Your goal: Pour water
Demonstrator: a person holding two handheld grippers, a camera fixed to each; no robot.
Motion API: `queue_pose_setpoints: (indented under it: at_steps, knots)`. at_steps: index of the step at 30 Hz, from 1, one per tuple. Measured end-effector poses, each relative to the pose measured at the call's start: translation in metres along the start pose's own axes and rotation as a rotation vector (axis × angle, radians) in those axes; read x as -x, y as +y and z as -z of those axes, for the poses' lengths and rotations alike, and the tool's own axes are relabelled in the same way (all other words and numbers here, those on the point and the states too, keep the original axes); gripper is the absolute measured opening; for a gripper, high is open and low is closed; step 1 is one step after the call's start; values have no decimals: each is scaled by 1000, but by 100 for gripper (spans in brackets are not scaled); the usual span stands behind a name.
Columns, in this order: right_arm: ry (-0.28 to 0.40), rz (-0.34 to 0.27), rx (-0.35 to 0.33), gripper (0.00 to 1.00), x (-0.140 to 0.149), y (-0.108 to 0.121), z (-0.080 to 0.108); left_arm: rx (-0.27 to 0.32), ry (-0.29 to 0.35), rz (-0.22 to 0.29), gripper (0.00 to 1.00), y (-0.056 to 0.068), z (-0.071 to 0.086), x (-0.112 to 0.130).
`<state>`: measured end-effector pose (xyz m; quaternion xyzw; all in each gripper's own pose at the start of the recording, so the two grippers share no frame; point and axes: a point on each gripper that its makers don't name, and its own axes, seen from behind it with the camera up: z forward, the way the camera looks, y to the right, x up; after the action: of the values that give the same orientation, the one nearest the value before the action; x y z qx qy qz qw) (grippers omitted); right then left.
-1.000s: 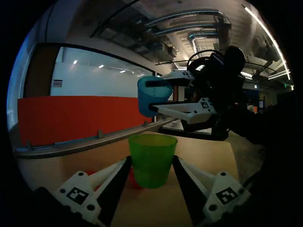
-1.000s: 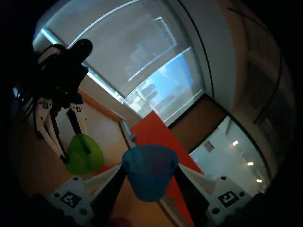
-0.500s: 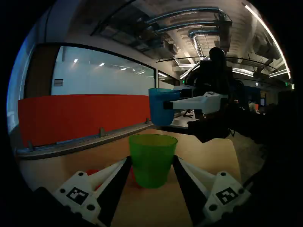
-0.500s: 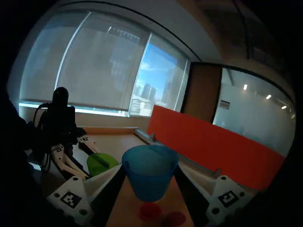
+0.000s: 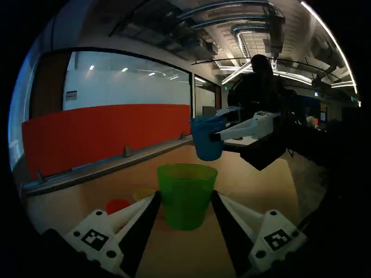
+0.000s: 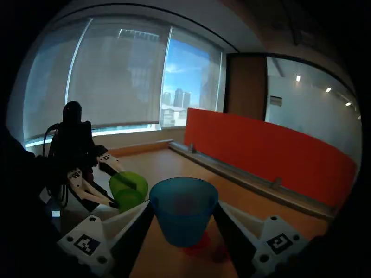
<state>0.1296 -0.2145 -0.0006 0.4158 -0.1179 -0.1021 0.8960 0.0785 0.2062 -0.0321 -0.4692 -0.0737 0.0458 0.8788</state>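
Note:
My left gripper (image 5: 185,211) is shut on a green plastic cup (image 5: 187,196), held upright just above the wooden table (image 5: 259,180). Beyond it the right gripper (image 5: 221,126) holds a blue cup (image 5: 207,138) upright in the air, higher than the green cup and slightly to its right. In the right gripper view, my right gripper (image 6: 183,224) is shut on the blue cup (image 6: 183,217). To the left and farther off there, the left gripper (image 6: 104,184) holds the green cup (image 6: 129,189).
Red (image 5: 117,205) and yellow (image 5: 143,193) discs lie on the table left of the green cup. An orange partition (image 5: 92,134) with a metal rail runs along the table's far edge. Large windows (image 6: 120,88) stand behind the left gripper. Red discs (image 6: 200,243) lie below the blue cup.
The blue cup went from tilted on its side to upright, then came down lower and closer to the green cup. The green cup stayed level in my left gripper.

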Motion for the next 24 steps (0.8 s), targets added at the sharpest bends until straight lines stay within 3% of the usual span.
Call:
queue_pose_setpoints:
  at_steps: [24]
  knots:
    - [-185, -43, -93, 89, 84, -12, -9, 30, -223, -17, 79, -13, -14, 61]
